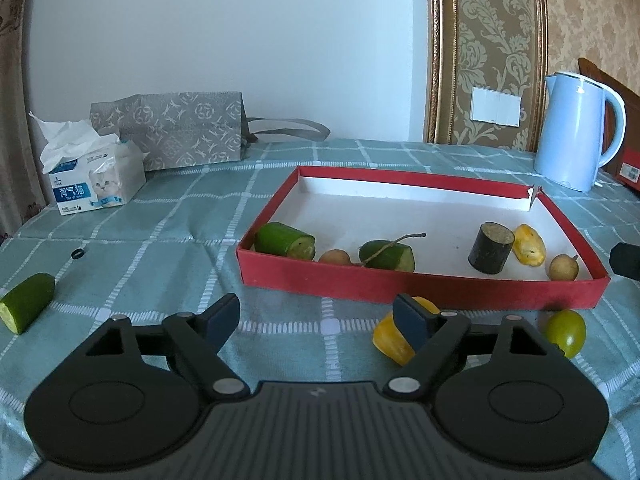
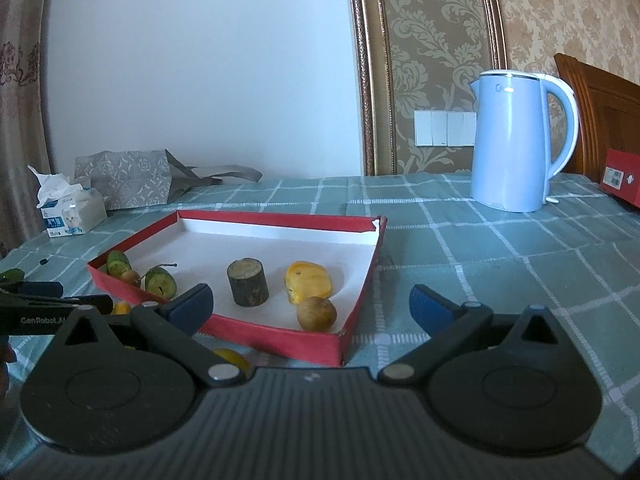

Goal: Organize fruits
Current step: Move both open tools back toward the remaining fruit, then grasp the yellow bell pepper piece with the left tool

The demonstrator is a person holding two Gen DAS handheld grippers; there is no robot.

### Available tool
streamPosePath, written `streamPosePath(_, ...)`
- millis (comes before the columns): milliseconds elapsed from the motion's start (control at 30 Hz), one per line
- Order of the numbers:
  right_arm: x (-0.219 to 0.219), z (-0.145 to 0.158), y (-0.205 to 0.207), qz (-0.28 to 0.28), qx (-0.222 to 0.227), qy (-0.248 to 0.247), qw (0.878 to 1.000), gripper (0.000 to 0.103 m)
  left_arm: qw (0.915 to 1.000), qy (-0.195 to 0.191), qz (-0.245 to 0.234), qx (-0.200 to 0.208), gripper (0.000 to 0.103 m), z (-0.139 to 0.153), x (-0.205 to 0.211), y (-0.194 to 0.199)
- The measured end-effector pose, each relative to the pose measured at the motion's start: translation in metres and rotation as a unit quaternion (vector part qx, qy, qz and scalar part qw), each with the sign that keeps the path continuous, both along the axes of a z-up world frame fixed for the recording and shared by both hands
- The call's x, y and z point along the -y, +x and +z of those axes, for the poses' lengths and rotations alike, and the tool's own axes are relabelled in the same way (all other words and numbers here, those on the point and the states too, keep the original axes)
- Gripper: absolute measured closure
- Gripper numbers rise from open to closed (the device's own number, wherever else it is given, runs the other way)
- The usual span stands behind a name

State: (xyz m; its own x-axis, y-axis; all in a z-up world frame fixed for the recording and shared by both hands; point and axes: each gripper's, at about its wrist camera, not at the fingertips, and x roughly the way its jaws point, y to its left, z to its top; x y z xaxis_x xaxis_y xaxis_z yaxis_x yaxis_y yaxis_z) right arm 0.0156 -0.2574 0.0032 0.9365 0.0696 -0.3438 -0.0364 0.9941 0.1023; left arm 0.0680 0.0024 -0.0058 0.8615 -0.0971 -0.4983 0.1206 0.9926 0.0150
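Observation:
A shallow red tray point(image 1: 400, 285) with a white floor lies on the checked cloth. It holds two green cut pieces point(image 1: 285, 240), two small brown fruits point(image 1: 334, 257), a dark cylinder point(image 1: 491, 253) and a yellow piece point(image 1: 530, 245). Outside it, in front, lie another yellow piece point(image 1: 386, 340) and a round green fruit point(image 1: 566, 333); a green cut piece point(image 1: 27, 307) lies far left. My left gripper point(image 1: 316, 316) is open before the tray, its right finger overlapping the loose yellow piece. My right gripper point(image 2: 312, 304) is open at the tray's point(image 2: 280, 344) near right corner, holding nothing.
At the back left stand a tissue box point(image 1: 96, 184) and a patterned paper bag point(image 1: 172, 132). A pale blue kettle point(image 1: 576, 132) stands back right, beside a red box point(image 2: 622, 178). A small black ring point(image 1: 79, 253) lies on the cloth at left.

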Motion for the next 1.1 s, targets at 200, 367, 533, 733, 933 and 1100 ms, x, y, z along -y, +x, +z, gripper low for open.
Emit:
streamPosePath(200, -0.003, -0.001, 0.000, 0.004, -0.002, -0.007, 1.000, 0.000, 0.9999, 0.001, -0.012, -0.001, 0.013, 0.000, -0.001, -0.004)
streamPosePath(367, -0.006, 0.000, -0.001, 0.010, -0.001, -0.012, 1.000, 0.000, 0.9991, -0.037, -0.016, -0.008, 0.012, 0.001, -0.009, -0.002)
streamPosePath(533, -0.008, 0.000, -0.003, 0.018, -0.001, -0.014, 1.000, 0.000, 0.9986, -0.042, -0.032, -0.009, 0.012, 0.001, -0.004, -0.001)
streamPosePath(733, -0.010, 0.001, -0.005, 0.022, -0.001, -0.017, 1.000, 0.000, 0.9979, -0.028, -0.053, -0.024, 0.012, -0.002, 0.012, 0.003)
streamPosePath(933, -0.011, 0.001, -0.004, 0.023, -0.005, -0.019, 1.000, 0.000, 0.9983, -0.001, -0.052, -0.028, 0.012, -0.006, 0.020, 0.004)
streamPosePath(1100, -0.014, -0.001, -0.002, 0.019, -0.004, -0.030, 0.999, 0.000, 0.9981, -0.002, -0.050, -0.037, 0.012, -0.009, 0.021, 0.007)
